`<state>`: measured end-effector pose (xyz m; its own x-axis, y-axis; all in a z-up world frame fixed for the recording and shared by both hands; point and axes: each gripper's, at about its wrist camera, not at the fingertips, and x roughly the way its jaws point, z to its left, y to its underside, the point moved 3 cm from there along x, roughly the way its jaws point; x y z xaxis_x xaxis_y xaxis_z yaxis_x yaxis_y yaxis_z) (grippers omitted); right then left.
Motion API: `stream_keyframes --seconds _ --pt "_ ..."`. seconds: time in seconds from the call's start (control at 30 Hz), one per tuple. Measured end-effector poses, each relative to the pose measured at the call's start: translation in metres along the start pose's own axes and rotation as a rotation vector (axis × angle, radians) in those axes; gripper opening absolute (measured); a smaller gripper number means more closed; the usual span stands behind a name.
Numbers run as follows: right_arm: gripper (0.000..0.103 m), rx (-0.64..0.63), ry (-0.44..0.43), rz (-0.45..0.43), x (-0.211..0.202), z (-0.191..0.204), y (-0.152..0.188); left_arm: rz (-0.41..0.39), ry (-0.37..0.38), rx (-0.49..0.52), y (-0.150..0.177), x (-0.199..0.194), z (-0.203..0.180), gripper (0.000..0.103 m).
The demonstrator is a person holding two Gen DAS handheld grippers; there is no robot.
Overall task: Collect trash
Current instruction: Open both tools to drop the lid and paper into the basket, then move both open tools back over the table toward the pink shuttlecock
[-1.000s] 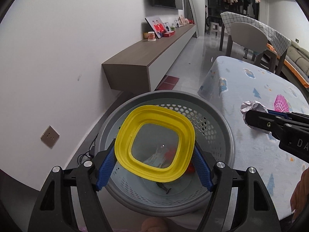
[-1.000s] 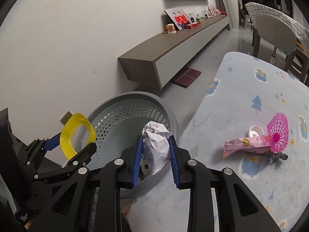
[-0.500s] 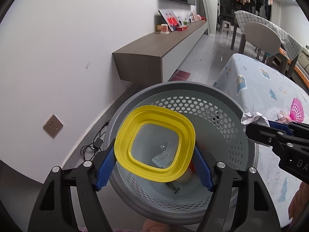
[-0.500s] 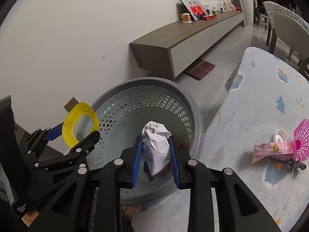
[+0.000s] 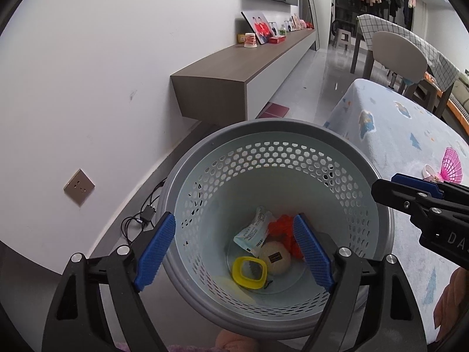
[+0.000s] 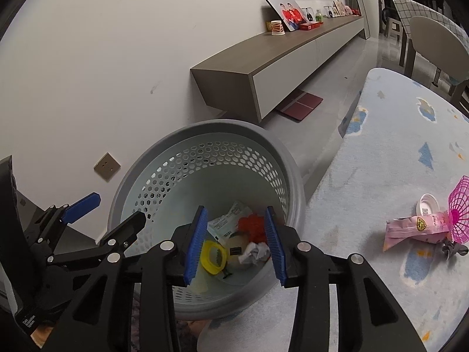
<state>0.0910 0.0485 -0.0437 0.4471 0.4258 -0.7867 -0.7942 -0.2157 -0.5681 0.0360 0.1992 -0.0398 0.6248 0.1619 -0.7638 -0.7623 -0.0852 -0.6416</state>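
Since the earlier frames both loads are gone from our grippers: the yellow ring and the crumpled paper ball are now lying at the bottom of the grey perforated basket, no longer pinched between the pads. We are holding the left gripper over the basket mouth with its jaws spread wide and nothing between them; the right gripper is likewise released and empty, hanging above the basket's near rim. We are keeping both over the opening probably so the drops land inside and not on the floor. Inside the basket the ring is lying next to a pale round ball, with a white sachet and an orange mesh piece behind them; the paper wad is resting by the ball. Trash is still waiting on the patterned tablecloth: a pink wrapper, a pink mesh fan-shaped piece, a white cap, well apart from the basket. We are judging the next step as swinging one gripper over to the wrapper.
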Motion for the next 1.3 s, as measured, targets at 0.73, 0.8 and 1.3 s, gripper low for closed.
stream_keyframes --seconds 0.73,0.8,1.3 --pt "0.040 -0.005 0.038 -0.014 -0.008 -0.001 0.009 -0.017 -0.024 0.004 -0.001 -0.002 -0.001 0.082" --pt "0.041 -0.003 0.042 -0.019 -0.011 -0.001 0.010 -0.020 -0.023 0.004 -0.001 -0.003 -0.002 0.083" --pt "0.049 0.059 0.100 -0.056 -0.043 -0.039 0.024 -0.037 0.018 0.028 -0.004 -0.008 -0.024 0.087"
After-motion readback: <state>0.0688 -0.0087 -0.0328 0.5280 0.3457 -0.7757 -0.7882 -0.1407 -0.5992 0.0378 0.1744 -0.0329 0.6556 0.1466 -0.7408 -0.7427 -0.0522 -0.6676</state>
